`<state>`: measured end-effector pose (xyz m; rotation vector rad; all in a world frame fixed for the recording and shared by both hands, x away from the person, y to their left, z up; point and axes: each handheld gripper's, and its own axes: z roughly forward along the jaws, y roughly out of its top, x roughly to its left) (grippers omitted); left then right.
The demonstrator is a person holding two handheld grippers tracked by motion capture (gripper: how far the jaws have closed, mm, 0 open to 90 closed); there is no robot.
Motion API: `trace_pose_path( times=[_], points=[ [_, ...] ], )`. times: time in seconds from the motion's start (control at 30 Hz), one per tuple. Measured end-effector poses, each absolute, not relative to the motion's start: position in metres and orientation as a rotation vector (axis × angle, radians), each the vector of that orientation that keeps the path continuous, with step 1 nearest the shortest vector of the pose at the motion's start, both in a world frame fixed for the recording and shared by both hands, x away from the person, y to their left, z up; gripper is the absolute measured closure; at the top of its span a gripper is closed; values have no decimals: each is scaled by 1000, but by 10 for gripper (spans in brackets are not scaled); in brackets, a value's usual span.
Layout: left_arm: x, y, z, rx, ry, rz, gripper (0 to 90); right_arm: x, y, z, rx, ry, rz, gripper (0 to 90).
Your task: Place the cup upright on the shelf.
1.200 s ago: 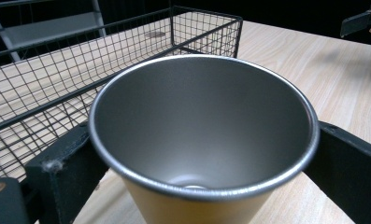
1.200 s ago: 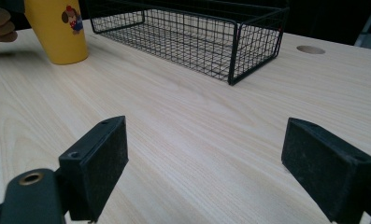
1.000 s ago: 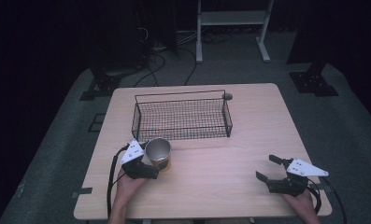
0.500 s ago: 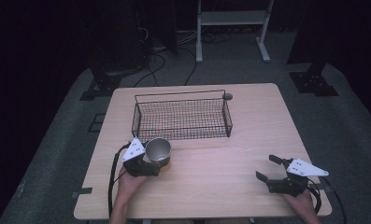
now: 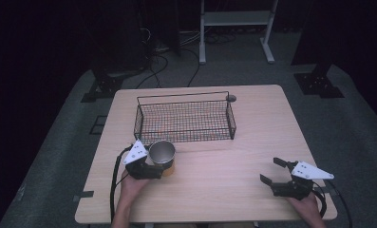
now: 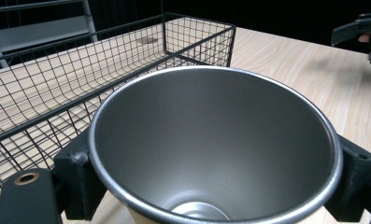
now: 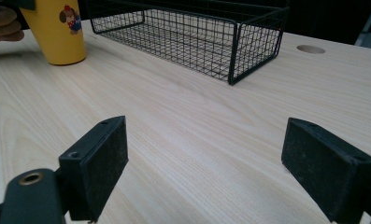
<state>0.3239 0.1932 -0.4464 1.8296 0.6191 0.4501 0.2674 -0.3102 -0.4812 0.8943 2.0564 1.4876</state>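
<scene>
- The left gripper is clamped on the cup — its black jaws press the wall from both sides just under the rim, as the left gripper view shows.
- The cup is steel inside and yellow outside with a small cartoon figure; it stands upright at the near-left part of the table, just in front of the wire basket.
- Whether its base rests on the wood or is raised a little is hard to say; in the right gripper view it seems to sit on the tabletop.
- Gripping near the rim keeps the cup upright and leaves its bottom free, which would suit lifting it over the basket's low front wall.
- The basket looks empty, a likely place for the cup.
- The right gripper rests at the near-right corner, well apart from the cup, jaws spread wide and holding nothing — likely parked out of the way, since one hand is enough for this.
</scene>
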Motion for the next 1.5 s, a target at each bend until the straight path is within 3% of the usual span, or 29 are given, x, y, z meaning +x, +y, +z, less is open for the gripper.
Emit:
trace_pose_path(
  times=[0.47, 1.5],
  points=[
    [334, 183, -420, 1807, 568, 452, 123, 267, -310, -481, 895, 2055, 1488, 136],
    [404, 180, -357, 1774, 556, 428, 123, 268, -311, -481, 906, 2054, 1493, 136]
  ],
)
